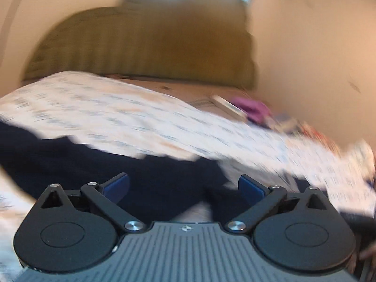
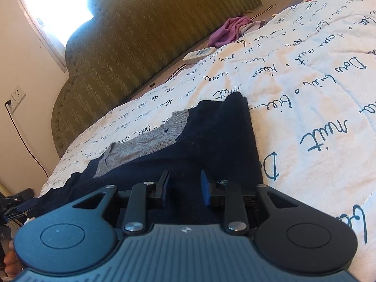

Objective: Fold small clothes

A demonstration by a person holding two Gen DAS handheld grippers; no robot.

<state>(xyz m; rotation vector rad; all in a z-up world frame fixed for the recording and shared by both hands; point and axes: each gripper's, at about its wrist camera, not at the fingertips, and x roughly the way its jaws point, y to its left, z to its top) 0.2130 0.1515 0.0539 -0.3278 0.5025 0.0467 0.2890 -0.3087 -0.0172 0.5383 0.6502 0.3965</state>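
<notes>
The white quilt with script lettering (image 2: pixel 305 75) covers the bed, and the navy sweater with a grey collar (image 2: pixel 183 138) lies flat on it, well short of the green headboard (image 2: pixel 141 47), one side apparently turned in to a straight edge, so I judge the fold begun but unfinished. The left gripper (image 1: pixel 183 185) is spread wide and empty above the dark knit. The right gripper (image 2: pixel 184 188) sits low over the sweater's near end, jaws narrowed; whether they pinch cloth I cannot tell.
</notes>
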